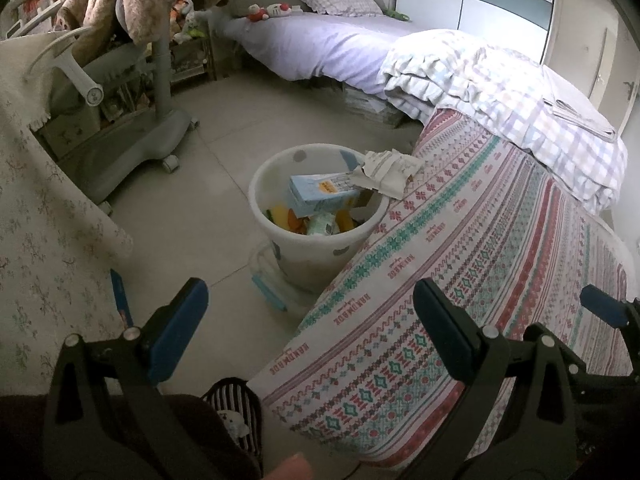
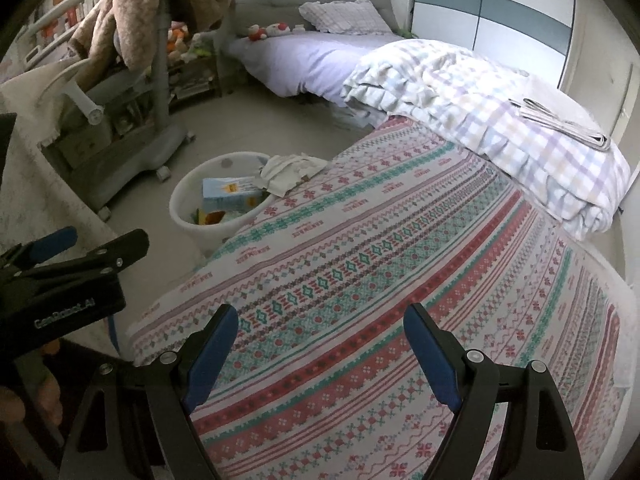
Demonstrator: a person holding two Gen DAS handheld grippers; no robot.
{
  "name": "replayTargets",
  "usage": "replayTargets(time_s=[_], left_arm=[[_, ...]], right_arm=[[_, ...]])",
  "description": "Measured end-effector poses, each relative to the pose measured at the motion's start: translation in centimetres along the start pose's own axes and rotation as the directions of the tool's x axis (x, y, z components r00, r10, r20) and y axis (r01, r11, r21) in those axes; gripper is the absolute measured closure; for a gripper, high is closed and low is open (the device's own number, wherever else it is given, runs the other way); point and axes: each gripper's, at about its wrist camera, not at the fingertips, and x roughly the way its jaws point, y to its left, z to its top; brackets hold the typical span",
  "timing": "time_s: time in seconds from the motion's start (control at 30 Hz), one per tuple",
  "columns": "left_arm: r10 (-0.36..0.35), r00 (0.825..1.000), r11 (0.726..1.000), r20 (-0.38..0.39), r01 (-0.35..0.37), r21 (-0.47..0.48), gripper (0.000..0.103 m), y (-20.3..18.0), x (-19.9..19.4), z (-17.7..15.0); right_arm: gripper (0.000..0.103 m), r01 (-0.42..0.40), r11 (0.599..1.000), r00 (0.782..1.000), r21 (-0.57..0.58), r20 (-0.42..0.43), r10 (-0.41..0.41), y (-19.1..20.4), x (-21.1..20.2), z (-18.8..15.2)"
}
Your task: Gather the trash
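A white bin (image 1: 256, 184) stands on the floor against the patterned bedspread (image 1: 460, 248). It holds a light blue carton (image 1: 320, 194) and colourful packets. A crumpled paper (image 1: 386, 170) lies on the bedspread's edge and overhangs the bin's rim. My left gripper (image 1: 312, 324) hangs open and empty, nearer than the bin and over the bedspread's corner. At the right edge one blue fingertip (image 1: 602, 305) of my right gripper shows. In the right wrist view my right gripper (image 2: 322, 354) is open above the bedspread (image 2: 400, 240), far from the bin (image 2: 180, 200) and the paper (image 2: 288, 170).
A checked duvet (image 1: 520, 112) with a folded newspaper (image 1: 580, 118) lies behind the bedspread. A grey wheeled stand (image 1: 160, 128) is left of the bin. A floral cloth (image 1: 40, 240) hangs at the left. A blue strip (image 1: 270, 294) and a striped slipper (image 1: 236, 400) lie on the floor.
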Motion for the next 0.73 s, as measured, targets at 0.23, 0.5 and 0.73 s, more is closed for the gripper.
replayTargets(time_s=[0.23, 0.5, 0.73], left_arm=[[0.015, 1.000, 1.000, 0.010, -0.015, 0.011, 0.001, -0.2, 0.1, -0.3], [0.018, 1.000, 1.000, 0.000, -0.018, 0.012, 0.001, -0.4, 0.4, -0.4], [-0.013, 1.000, 1.000, -0.009, 0.013, 0.018, 0.001, -0.5, 0.4, -0.5]], right_arm=[[0.017, -0.004, 1.000, 1.000, 0.007, 0.017, 0.004, -0.3, -0.6, 0.1], [0.017, -0.002, 1.000, 1.000, 0.021, 0.026, 0.001, -0.7, -0.9, 0.3], [0.017, -0.013, 0.999, 1.000, 0.032, 0.021, 0.012, -1.1, -0.3, 0.3]])
